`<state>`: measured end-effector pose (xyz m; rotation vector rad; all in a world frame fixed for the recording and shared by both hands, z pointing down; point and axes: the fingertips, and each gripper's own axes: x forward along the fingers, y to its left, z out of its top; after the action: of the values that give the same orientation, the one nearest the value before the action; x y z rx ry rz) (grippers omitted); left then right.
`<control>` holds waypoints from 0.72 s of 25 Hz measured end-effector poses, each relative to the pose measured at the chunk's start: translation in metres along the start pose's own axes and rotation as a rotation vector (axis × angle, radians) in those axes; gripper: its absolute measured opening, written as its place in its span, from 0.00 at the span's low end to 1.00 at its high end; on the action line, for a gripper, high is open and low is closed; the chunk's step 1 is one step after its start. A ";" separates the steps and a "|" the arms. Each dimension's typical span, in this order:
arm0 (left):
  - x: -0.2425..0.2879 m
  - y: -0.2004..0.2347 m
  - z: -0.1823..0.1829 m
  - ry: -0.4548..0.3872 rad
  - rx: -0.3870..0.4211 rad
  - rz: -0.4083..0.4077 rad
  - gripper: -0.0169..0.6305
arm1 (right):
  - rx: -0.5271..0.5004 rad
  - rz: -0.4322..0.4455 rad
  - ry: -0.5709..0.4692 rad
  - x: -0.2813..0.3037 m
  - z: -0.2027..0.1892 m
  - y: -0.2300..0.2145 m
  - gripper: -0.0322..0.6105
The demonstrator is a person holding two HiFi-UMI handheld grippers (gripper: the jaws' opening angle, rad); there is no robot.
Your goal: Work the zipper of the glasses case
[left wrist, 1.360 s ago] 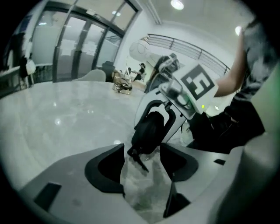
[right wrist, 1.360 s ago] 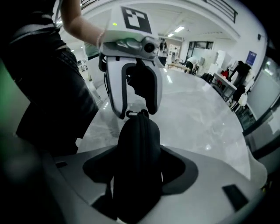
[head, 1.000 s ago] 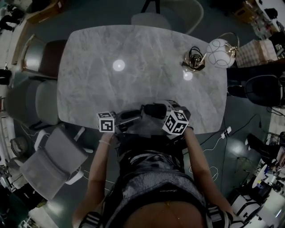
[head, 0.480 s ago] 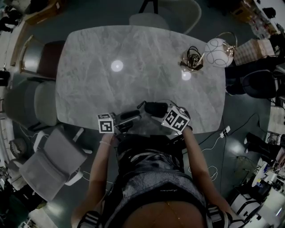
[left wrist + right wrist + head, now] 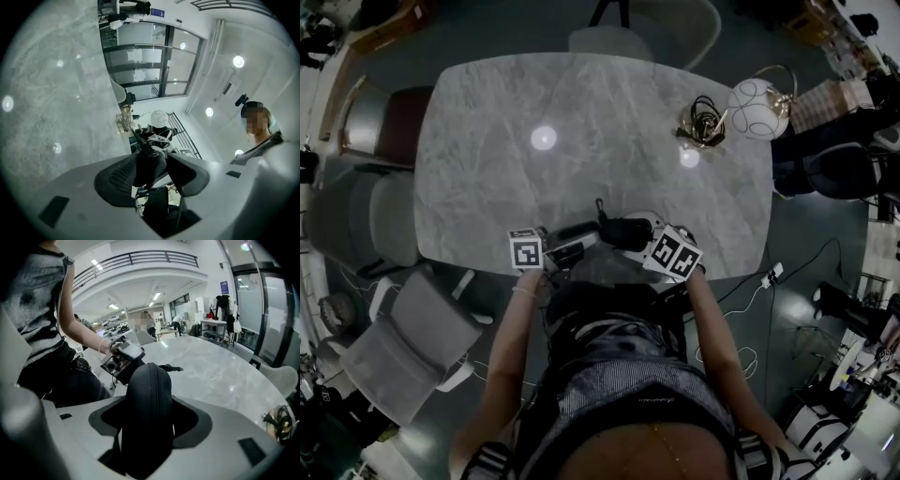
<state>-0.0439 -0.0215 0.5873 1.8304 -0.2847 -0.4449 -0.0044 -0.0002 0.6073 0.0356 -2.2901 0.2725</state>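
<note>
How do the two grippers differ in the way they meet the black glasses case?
The right gripper clamps the glasses case across its wide body; the left gripper takes only the case's narrow end, and its jaws have just been closing on it. The right gripper tilts down onto the case; the left gripper lies about level beside it. Both grip the same case at the table's near edge.

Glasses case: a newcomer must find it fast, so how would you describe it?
On the grey marble table, go to the edge nearest the person. The glasses case is clamped in the right tool: a rounded, zippered shell, all black against that tool's pale body.
</note>
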 end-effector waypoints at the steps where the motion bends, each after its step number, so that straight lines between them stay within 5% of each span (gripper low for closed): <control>1: 0.000 0.001 -0.003 0.017 -0.001 0.003 0.33 | -0.011 -0.002 -0.012 0.000 0.002 0.001 0.54; 18: -0.006 -0.003 -0.004 -0.003 -0.006 -0.028 0.20 | -0.146 -0.055 0.087 0.007 -0.010 -0.002 0.54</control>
<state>-0.0478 -0.0144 0.5867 1.8296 -0.2597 -0.4677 -0.0017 -0.0001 0.6195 0.0113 -2.2130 0.0767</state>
